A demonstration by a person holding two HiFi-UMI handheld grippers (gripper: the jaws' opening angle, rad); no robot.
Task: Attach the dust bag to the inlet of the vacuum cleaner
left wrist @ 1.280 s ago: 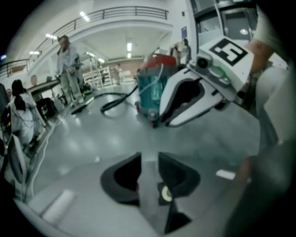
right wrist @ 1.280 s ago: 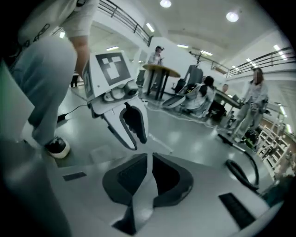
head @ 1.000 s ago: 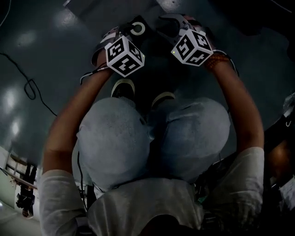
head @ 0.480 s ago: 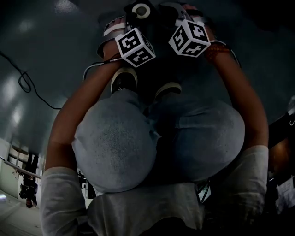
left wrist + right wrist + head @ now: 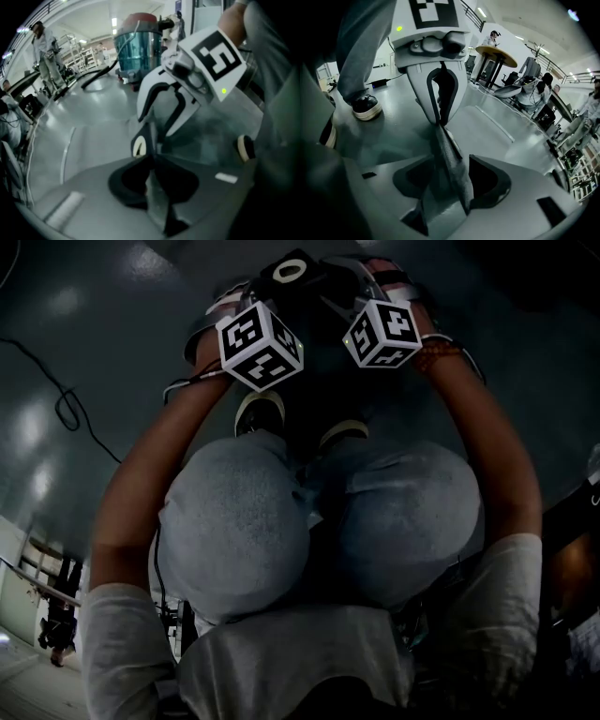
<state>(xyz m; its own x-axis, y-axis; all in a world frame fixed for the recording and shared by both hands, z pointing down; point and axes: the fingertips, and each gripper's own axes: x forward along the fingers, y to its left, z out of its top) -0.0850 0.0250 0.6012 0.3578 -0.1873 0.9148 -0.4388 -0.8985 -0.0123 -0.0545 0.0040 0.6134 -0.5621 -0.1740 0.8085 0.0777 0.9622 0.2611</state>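
I squat on the grey floor with both grippers held out over my shoes. The dust bag's black collar with its white ring (image 5: 286, 271) shows at the top of the head view, between the two marker cubes. Grey bag fabric (image 5: 449, 159) runs from my left gripper (image 5: 440, 123) to my right gripper (image 5: 450, 185). The left jaws are closing and pinch the fabric at their tips. The right gripper (image 5: 156, 140) stands wide, with fabric (image 5: 154, 197) and the collar (image 5: 138, 147) near it but not pressed. A teal vacuum cleaner drum with a red top (image 5: 133, 42) stands far back.
My shoes (image 5: 258, 413) and knees fill the middle of the head view. A black cable (image 5: 66, 413) loops on the floor at left. A black hose (image 5: 98, 77) trails from the drum. A round table (image 5: 497, 56) and seated people are behind, at right.
The left marker cube swung toward the right one, then back out to the left and down. The right cube shifted little. The collar stayed at the top between them.
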